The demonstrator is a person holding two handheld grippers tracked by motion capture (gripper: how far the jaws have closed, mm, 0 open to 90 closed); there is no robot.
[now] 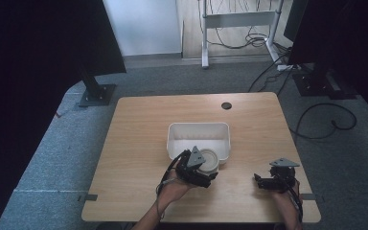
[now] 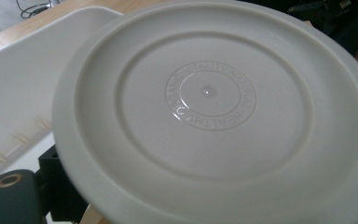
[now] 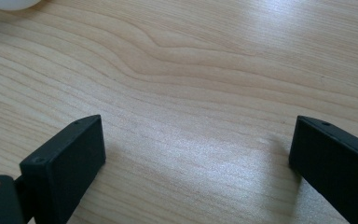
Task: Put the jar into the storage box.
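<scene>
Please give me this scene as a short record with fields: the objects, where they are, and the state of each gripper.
table: wooden
bin: white, rectangular, mid-table
plate: white, round, at the bin's near edge, underside with embossed ring text toward the left camera
left gripper: holds the plate by its rim
right gripper: open, nothing between its jaws, over bare wood

1. We read raised lettering in a ring at the centre of the white round plate (image 2: pixel 209 112): "VITALITY", "NATURAL", "HEALTHY".
2. We see one more word there, seemingly "ORGANIC", only partly legible.
</scene>
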